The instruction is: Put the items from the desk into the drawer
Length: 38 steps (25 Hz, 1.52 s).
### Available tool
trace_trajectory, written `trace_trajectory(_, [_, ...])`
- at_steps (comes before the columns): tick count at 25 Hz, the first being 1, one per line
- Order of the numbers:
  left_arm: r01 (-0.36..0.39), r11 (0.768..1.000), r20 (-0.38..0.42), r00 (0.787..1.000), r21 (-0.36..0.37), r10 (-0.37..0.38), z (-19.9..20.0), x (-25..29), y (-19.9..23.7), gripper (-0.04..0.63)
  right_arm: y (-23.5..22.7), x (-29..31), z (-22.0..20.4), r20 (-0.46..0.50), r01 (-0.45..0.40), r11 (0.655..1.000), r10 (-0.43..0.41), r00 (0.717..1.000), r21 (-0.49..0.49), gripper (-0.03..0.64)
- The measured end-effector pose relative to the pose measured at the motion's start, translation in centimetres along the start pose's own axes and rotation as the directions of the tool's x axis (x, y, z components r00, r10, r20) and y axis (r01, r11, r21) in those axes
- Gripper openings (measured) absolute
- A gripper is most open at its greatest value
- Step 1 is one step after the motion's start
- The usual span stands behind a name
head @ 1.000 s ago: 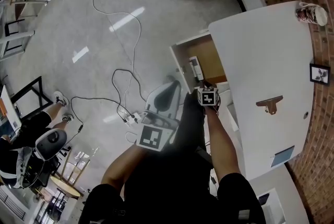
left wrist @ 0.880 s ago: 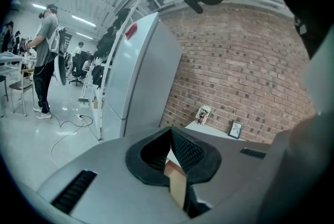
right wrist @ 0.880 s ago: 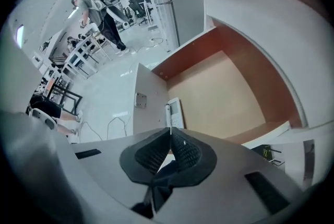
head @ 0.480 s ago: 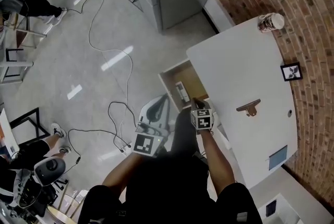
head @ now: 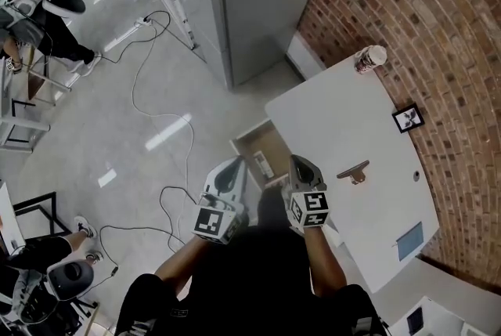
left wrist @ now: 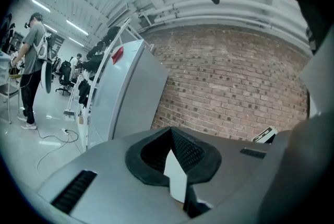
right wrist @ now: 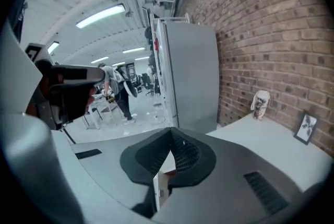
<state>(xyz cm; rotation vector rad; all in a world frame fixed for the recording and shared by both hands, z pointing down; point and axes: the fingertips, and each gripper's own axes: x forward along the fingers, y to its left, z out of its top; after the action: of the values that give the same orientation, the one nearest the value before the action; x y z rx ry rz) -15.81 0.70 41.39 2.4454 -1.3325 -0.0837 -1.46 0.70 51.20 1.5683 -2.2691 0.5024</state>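
The white desk (head: 329, 131) stands against the brick wall, and its drawer (head: 252, 145) is pulled open at the left side with a small white item (head: 262, 164) lying inside. On the desktop rest a brown clip-like piece (head: 354, 171), a paper cup (head: 369, 58), a small picture frame (head: 408, 119) and a blue card (head: 409, 241). My left gripper (head: 232, 168) (left wrist: 171, 134) and right gripper (head: 300, 164) (right wrist: 171, 137) are held up side by side near the drawer's front. Both are shut with nothing in them.
A tall grey cabinet (head: 250, 5) stands beyond the desk. Cables (head: 168, 131) trail over the floor at the left, near chairs and other people. The cup (right wrist: 259, 104) and frame (right wrist: 305, 128) also show in the right gripper view.
My right gripper has come up and away from the open drawer. The left gripper has risen too. The head view has tilted, so more of the wall and cabinet shows.
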Motion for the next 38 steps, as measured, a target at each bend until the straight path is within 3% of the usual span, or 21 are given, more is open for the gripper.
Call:
trace_trajectory(6, [0.041, 0.999, 0.039, 0.998, -0.004, -0.04, 2.4, -0.9, -2.2, 0.002, 1.6, -6.4, 6.5, 0.177, 0.035, 0.999, -0.032, 0.984, -0.014, 0.0])
trace_trajectory(11, [0.075, 0.997, 0.025, 0.997, 0.015, -0.075, 2.5, -1.0, -3.5, 0.002, 2.3, -8.9, 7.9, 0.231, 0.067, 0.997, -0.06, 0.971, -0.023, 0.0])
trace_trajectory(18, [0.103, 0.994, 0.018, 0.994, 0.026, -0.104, 2.4, -0.6, -4.2, 0.003, 2.4, -9.4, 7.9, 0.239, 0.09, 0.996, -0.081, 0.968, -0.029, 0.003])
trace_trajectory(22, [0.107, 0.993, 0.008, 0.994, 0.045, -0.107, 2.4, -0.4, -4.3, 0.003, 2.5, -9.4, 7.6, 0.234, 0.094, 0.995, -0.085, 0.968, -0.026, 0.101])
trace_trajectory(29, [0.133, 0.99, -0.002, 0.991, 0.035, -0.133, 1.9, -0.2, -4.8, 0.002, 2.1, -9.7, 7.1, 0.208, 0.124, 0.992, -0.119, 0.971, -0.011, 0.112])
trace_trajectory(38, [0.235, 0.971, -0.049, 0.971, 0.036, -0.234, 1.0, 2.1, -7.8, 0.002, -2.6, -12.2, 5.0, 0.175, 0.263, 0.961, -0.274, 0.946, 0.081, 0.11])
